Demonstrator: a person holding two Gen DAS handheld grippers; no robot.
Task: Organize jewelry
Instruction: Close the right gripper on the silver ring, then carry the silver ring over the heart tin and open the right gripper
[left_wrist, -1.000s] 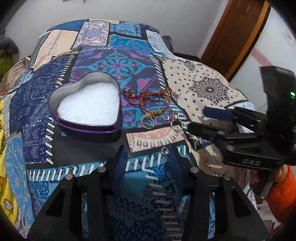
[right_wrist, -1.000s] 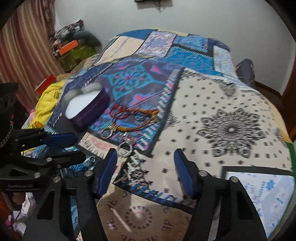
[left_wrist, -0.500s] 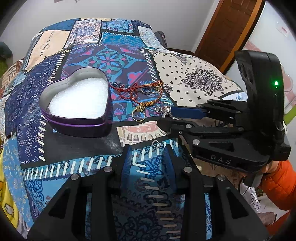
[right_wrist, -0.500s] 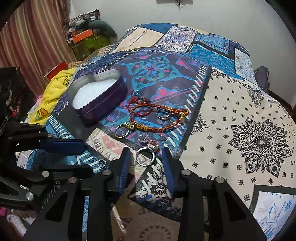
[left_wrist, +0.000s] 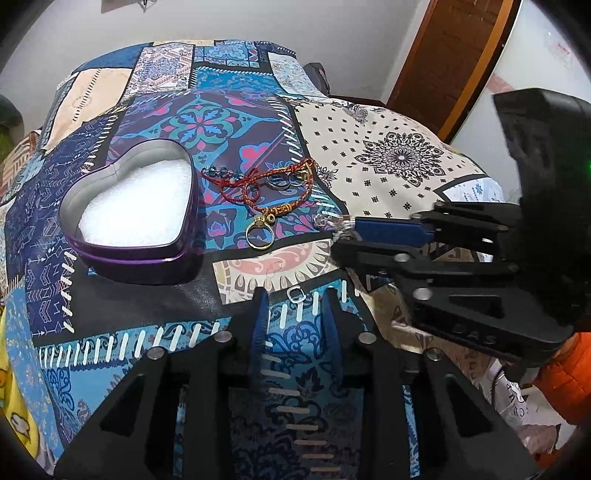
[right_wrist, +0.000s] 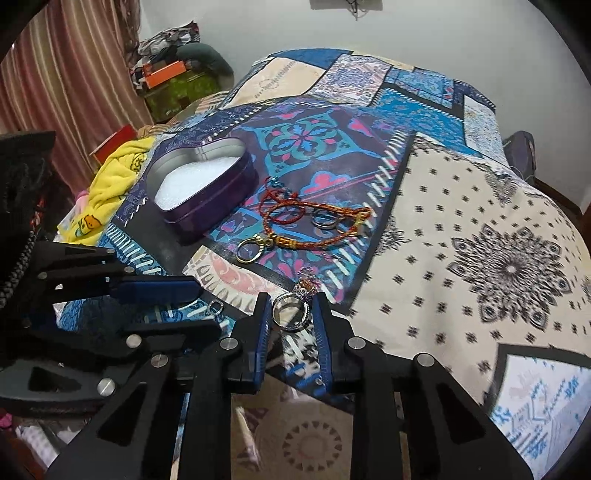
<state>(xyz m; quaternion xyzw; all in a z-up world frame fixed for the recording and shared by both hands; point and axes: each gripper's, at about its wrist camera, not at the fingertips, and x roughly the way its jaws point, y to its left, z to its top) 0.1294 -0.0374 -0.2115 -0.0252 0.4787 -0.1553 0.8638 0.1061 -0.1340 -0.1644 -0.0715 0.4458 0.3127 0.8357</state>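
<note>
We see our right gripper (right_wrist: 291, 314) narrowed around a silver ring (right_wrist: 290, 313) on the patchwork bedspread (right_wrist: 461, 229), pads just beside its band, though we cannot tell whether they touch it; ahead and left lie the red cord bracelets (right_wrist: 314, 221), a gold ring (right_wrist: 249, 249) and the open heart-shaped tin (right_wrist: 207, 181), with bare cloth to the right. Our left gripper (left_wrist: 295, 306) stands narrowly parted behind a small silver clasp (left_wrist: 295, 293). From the left wrist view the right gripper (left_wrist: 345, 236) hides the silver ring, leaving only a blurred glint
</note>
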